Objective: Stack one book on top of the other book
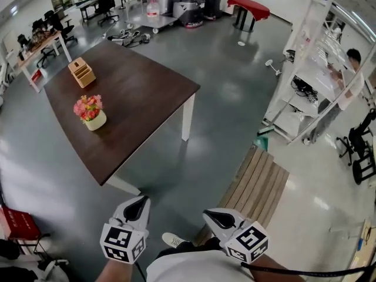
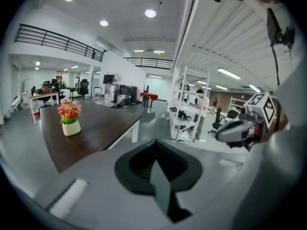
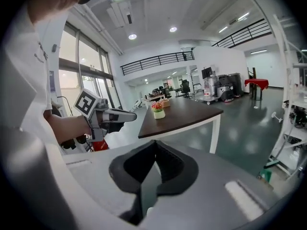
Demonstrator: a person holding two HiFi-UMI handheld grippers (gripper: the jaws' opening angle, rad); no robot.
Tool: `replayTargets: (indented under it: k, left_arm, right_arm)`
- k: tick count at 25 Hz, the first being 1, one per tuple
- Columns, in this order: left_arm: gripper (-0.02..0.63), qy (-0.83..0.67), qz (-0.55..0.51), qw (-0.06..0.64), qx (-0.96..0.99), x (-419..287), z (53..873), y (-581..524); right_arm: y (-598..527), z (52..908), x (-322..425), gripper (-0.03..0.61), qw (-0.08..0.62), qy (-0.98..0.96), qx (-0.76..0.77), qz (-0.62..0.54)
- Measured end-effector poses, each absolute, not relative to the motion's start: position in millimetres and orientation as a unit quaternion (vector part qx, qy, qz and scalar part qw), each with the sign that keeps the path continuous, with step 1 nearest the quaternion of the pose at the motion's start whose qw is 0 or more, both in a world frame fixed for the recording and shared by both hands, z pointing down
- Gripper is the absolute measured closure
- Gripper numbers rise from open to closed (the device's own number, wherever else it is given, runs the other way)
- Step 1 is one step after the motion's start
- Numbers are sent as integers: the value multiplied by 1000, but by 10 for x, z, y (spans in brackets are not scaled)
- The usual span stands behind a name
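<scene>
No book shows in any view. In the head view both grippers are held low in front of the person, above the grey floor and short of the table. My left gripper (image 1: 143, 199) is shut with nothing between its jaws, and so is my right gripper (image 1: 207, 214). The left gripper view shows the left gripper's (image 2: 154, 143) jaws pressed together, with the right gripper (image 2: 224, 135) off to its right. In the right gripper view the right gripper's (image 3: 154, 145) jaws are likewise together, and the left gripper (image 3: 128, 114) shows at the left.
A dark brown table (image 1: 138, 90) with white legs stands ahead to the left, bearing a flower pot (image 1: 90, 113) and a wooden box (image 1: 81, 72). A slatted wooden bench (image 1: 259, 184) lies to the right. Further right is a white shelf rack (image 1: 310, 78) with a person (image 1: 348, 82) behind it.
</scene>
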State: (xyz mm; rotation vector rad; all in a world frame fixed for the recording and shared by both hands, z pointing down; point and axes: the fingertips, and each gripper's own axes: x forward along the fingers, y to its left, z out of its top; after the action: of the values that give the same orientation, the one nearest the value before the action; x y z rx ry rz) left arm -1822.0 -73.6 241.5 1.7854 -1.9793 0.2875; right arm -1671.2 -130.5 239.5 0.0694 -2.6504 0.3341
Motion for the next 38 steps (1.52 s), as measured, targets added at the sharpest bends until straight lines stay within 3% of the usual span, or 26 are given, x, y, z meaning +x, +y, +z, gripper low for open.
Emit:
replayTargets:
  k: [8,15,26,38]
  left_arm:
    - [607,-666,106,213,707,-17521,2450,-1421]
    - [607,-640,119,191,734,-16979,2887,-1724]
    - [607,-518,103,154,835,-15014,2860,-2497]
    - [607,-424,140,138,884,-14086,2910,-2670]
  right_arm:
    - [-1817,2416,-16023,576,197,-964,109,144]
    - [-1967,2769,-15349,577,180,-967,154,92]
    - [-2433,2712,-13239,577,127,-924,341,119]
    - [-2259,2827,-12402,577,88,-885,436,139]
